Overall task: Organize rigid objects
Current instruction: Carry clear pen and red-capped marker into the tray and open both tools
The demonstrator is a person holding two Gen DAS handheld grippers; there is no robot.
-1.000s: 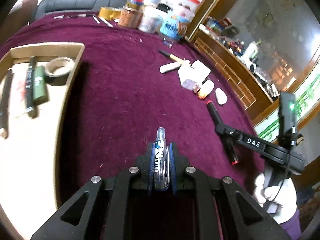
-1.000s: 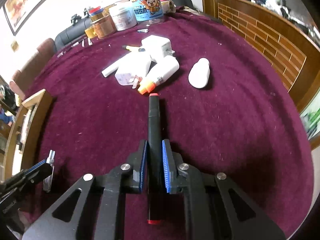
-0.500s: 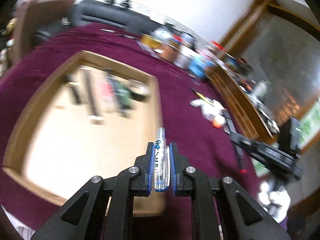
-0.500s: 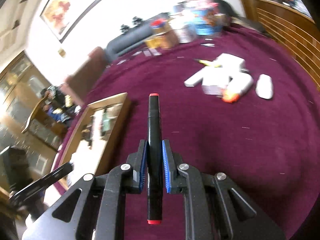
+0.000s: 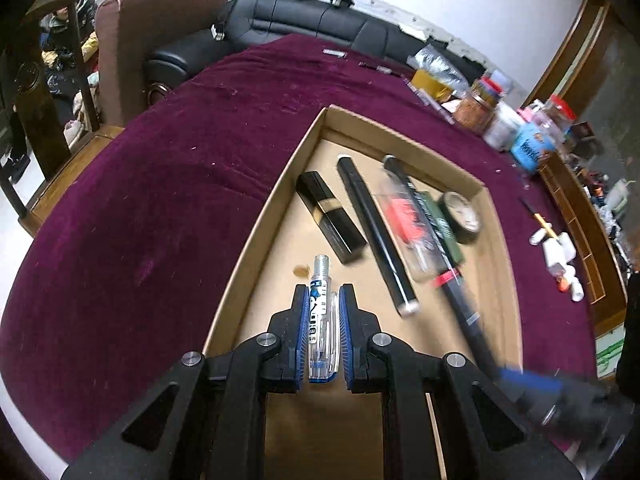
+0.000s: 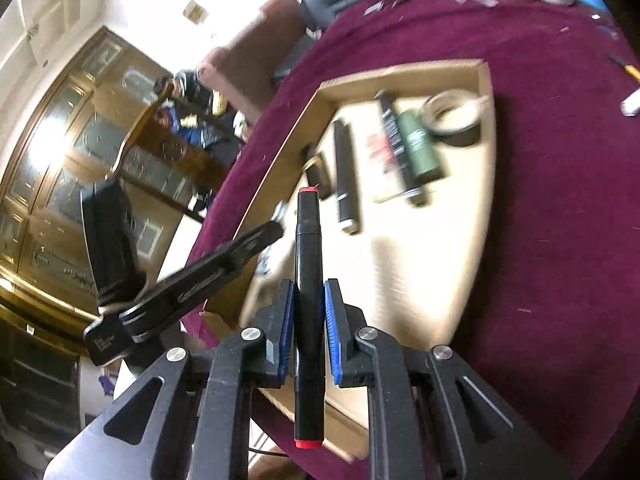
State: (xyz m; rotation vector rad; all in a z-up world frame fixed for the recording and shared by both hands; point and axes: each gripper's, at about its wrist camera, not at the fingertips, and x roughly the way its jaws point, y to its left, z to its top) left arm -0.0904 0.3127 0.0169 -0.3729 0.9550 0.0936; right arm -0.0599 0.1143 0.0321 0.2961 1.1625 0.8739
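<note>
My left gripper (image 5: 322, 294) is shut on a clear pen with blue print (image 5: 320, 320), held over the near left part of a shallow cardboard tray (image 5: 256, 232). In the tray lie a black and gold case (image 5: 332, 216), a long black tube (image 5: 376, 232), a clear packet with red print (image 5: 404, 220), a green item (image 5: 444, 228) and a roll of tape (image 5: 460, 216). My right gripper (image 6: 308, 290) is shut on a black marker with red ends (image 6: 307, 240), above the tray's near edge (image 6: 400, 74). The left gripper (image 6: 188, 288) shows at its left, blurred.
The tray sits on a maroon cloth (image 5: 160, 200). Jars and tins (image 5: 492, 112) stand at the far right, with white items (image 5: 558, 254) and a pencil (image 5: 540, 218) beyond the tray. A black sofa (image 5: 304, 20) and a chair (image 5: 160, 40) stand behind the table.
Both grippers have swung left from the open cloth to above the tray, each keeping its hold. The right marker now shows over the tray in the left wrist view.
</note>
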